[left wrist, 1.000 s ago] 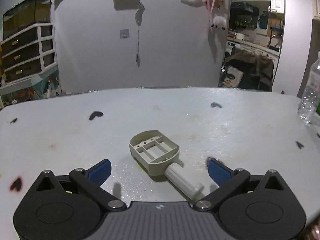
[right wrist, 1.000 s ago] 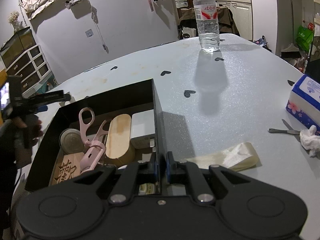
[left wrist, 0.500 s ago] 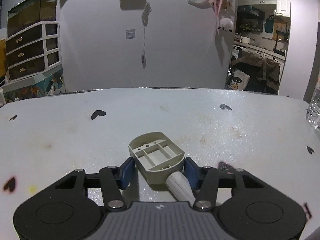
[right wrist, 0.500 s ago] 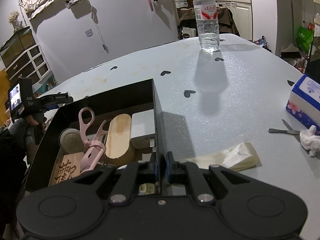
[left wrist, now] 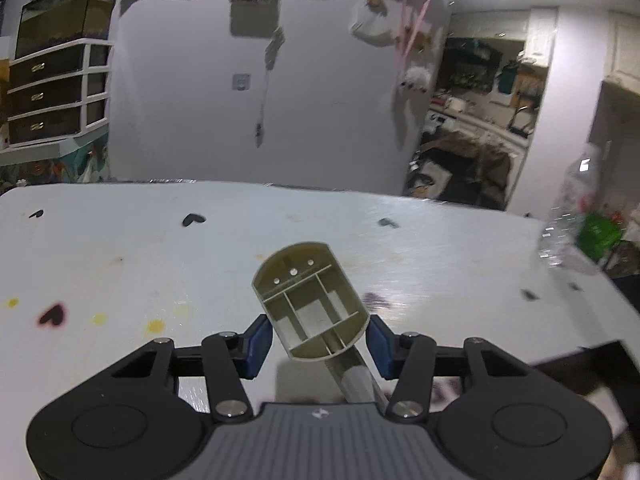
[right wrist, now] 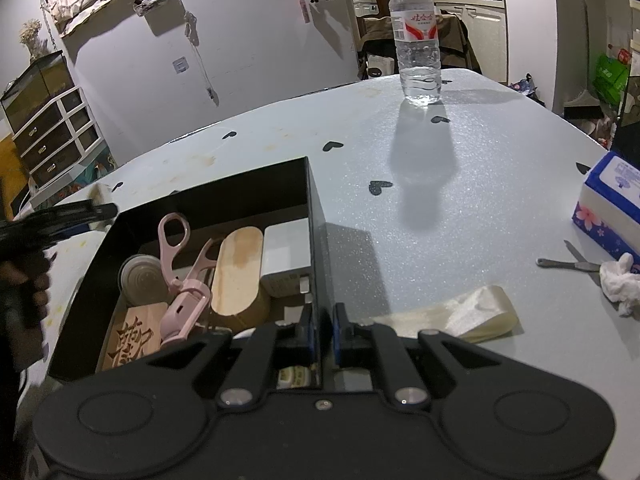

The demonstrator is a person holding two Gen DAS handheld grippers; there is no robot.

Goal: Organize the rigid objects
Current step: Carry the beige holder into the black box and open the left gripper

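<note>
In the left wrist view, the left gripper (left wrist: pixel 318 344) has just been closing, and its blue pads (left wrist: pixel 256 344) now press on both sides of a beige plastic scoop-like piece (left wrist: pixel 312 304) with ribbed compartments inside. The piece is tilted up off the pale table (left wrist: pixel 120 264), its open face toward the camera and its pale handle (left wrist: pixel 356 380) running back under the gripper body. Black heart marks and yellowish stains dot the table, and a blurred water bottle (left wrist: pixel 576 216) stands at the right edge. In the right wrist view, the right gripper (right wrist: pixel 322 336) is nearly shut, its two fingers clamped on the right wall of a black box (right wrist: pixel 316 232) that sits on the table. Inside the box lie a pink eyelash curler (right wrist: pixel 180 280), a wooden oval block (right wrist: pixel 238 268), a round tin (right wrist: pixel 140 280), a carved wooden block (right wrist: pixel 132 336) and a white box (right wrist: pixel 286 252). Beside the black box on the table lie a cream ribbon (right wrist: pixel 460 316); farther right, a metal tool (right wrist: pixel 568 264), a crumpled tissue (right wrist: pixel 620 280) and a tissue pack (right wrist: pixel 612 200). The left gripper shows blurred at the far left, near the box's outer corner.
</note>
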